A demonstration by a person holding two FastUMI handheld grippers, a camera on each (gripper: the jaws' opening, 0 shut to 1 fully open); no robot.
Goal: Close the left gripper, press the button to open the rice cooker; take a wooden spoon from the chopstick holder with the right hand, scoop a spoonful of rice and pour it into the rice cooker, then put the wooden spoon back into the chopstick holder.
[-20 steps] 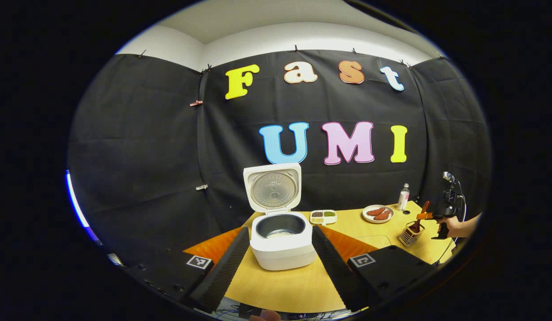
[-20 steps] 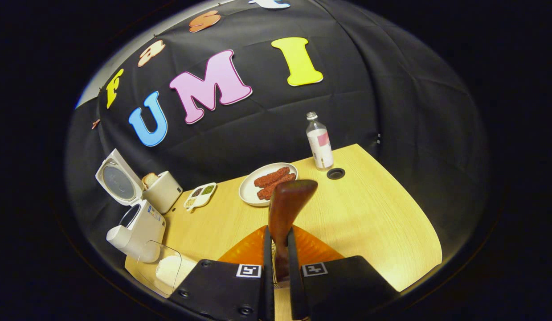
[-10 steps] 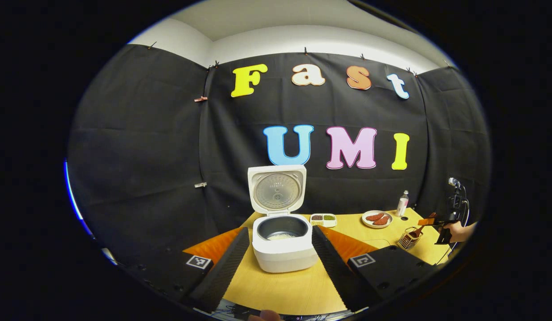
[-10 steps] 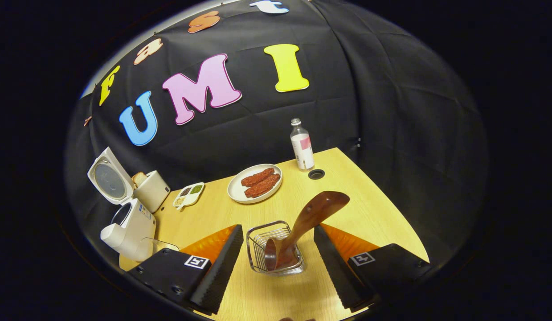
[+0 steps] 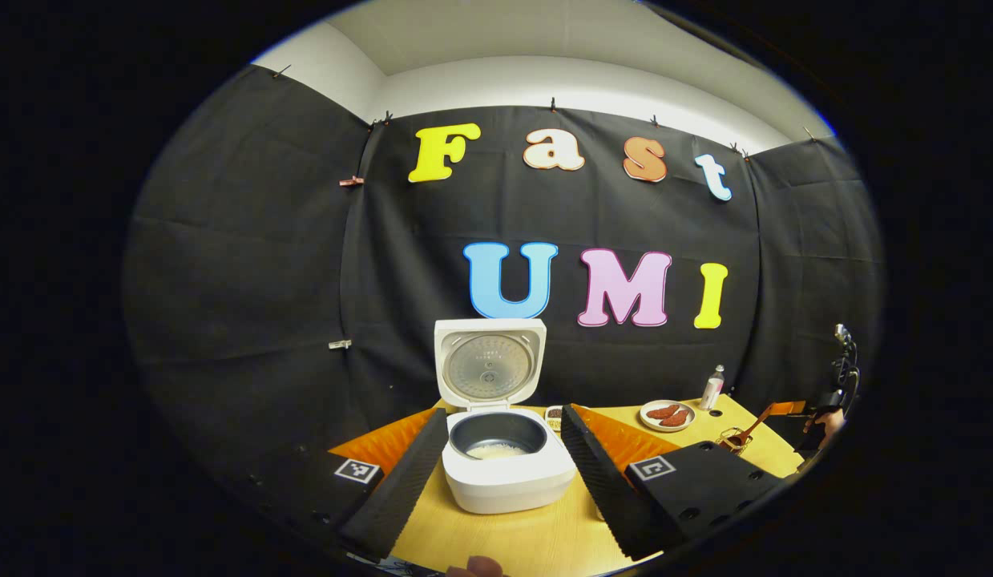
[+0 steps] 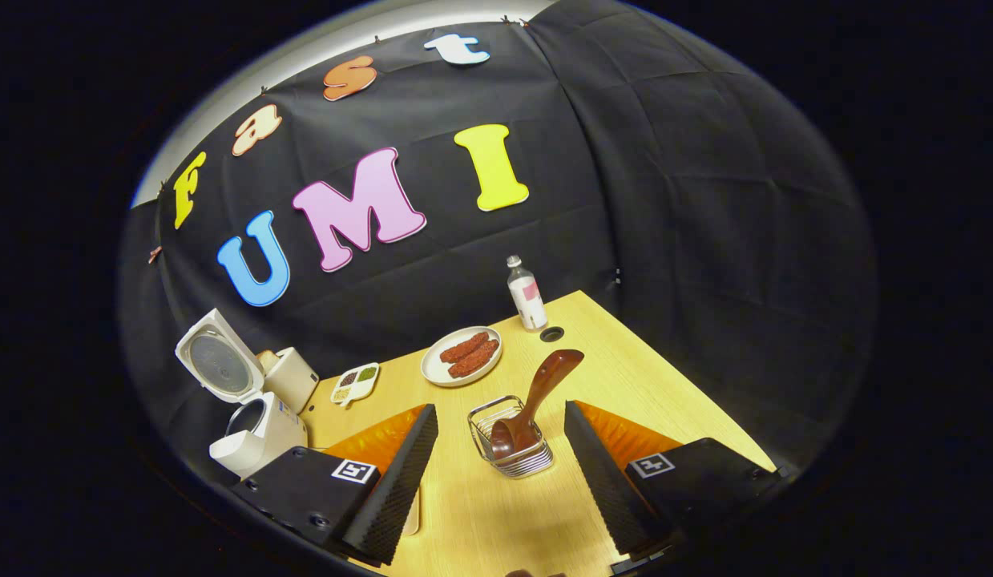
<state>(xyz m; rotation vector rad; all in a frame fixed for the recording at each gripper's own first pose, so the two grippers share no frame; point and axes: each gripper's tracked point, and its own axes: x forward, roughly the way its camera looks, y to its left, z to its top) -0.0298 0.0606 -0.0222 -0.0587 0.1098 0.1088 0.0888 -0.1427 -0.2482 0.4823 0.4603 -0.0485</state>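
Between the wide-open jaws of the right gripper (image 6: 500, 473), gripping nothing: wire chopstick holder (image 6: 512, 458) on the worktop (image 6: 664, 401), wooden spoon (image 6: 536, 401) bowl-down inside, handle leaning toward 1 o'clock. At 12 o'clock from the left gripper (image 5: 504, 481), jaws also spread and empty: white rice cooker (image 5: 508, 477), lid upright, rice in the pot.
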